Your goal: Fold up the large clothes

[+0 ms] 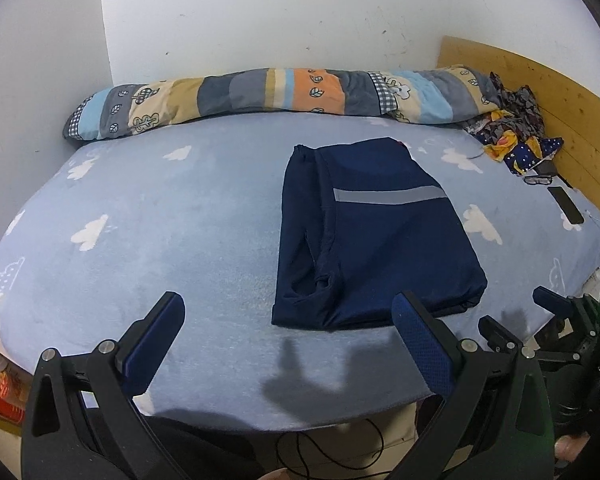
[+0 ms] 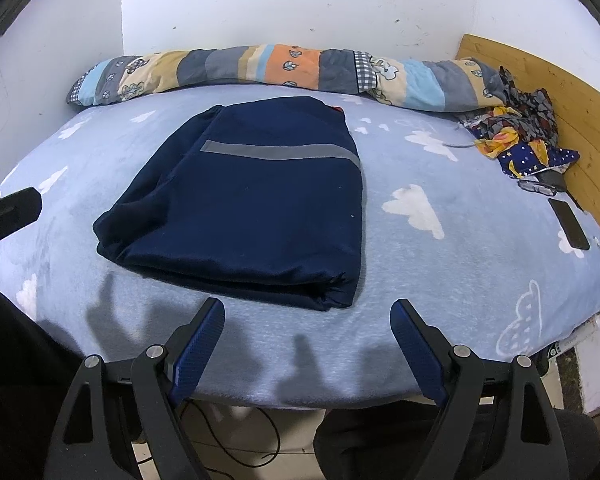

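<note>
A navy garment (image 1: 374, 236) with a grey stripe lies folded into a rectangle on the light blue bed sheet (image 1: 160, 220); it also shows in the right wrist view (image 2: 252, 204). My left gripper (image 1: 288, 312) is open and empty, above the near bed edge, left of and just short of the garment's near edge. My right gripper (image 2: 308, 316) is open and empty, just short of the garment's near right corner. The right gripper's fingertips (image 1: 552, 302) also show at the right of the left wrist view.
A rolled patchwork quilt (image 1: 284, 94) lies along the far wall. A pile of patterned cloth (image 2: 520, 136), glasses (image 2: 538, 188) and a black phone (image 2: 570, 226) lie by the wooden headboard (image 2: 580, 120) at right. Cables (image 2: 236, 436) hang below the bed edge.
</note>
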`<action>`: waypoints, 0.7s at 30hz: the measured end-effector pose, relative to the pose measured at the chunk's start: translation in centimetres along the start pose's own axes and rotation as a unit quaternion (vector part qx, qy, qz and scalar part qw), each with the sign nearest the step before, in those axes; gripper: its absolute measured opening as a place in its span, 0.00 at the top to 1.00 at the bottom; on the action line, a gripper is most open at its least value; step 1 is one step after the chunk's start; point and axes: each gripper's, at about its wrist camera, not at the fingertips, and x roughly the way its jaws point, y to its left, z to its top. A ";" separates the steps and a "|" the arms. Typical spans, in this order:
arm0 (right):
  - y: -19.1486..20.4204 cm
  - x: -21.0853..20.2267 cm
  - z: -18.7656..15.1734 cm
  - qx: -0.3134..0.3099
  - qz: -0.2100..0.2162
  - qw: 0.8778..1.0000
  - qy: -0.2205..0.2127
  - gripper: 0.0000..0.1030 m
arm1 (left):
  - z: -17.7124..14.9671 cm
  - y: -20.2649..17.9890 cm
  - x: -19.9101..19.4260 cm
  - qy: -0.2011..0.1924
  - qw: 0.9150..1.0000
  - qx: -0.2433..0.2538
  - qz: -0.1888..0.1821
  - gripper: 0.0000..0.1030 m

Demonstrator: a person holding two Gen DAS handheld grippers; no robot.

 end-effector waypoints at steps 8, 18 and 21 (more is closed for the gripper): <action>-0.2 -0.1 0.0 0.010 -0.002 1.000 -0.001 0.15 | 0.1 -0.4 0.1 0.002 0.999 0.016 0.038 0.00; -0.3 -0.2 0.1 0.012 -0.002 1.000 -0.001 0.15 | 0.0 -1.2 -0.1 -0.007 0.996 0.048 0.069 0.00; -0.2 -0.3 0.0 0.015 -0.003 1.000 -0.001 0.15 | 0.0 -1.4 -0.1 -0.010 0.996 0.053 0.073 0.00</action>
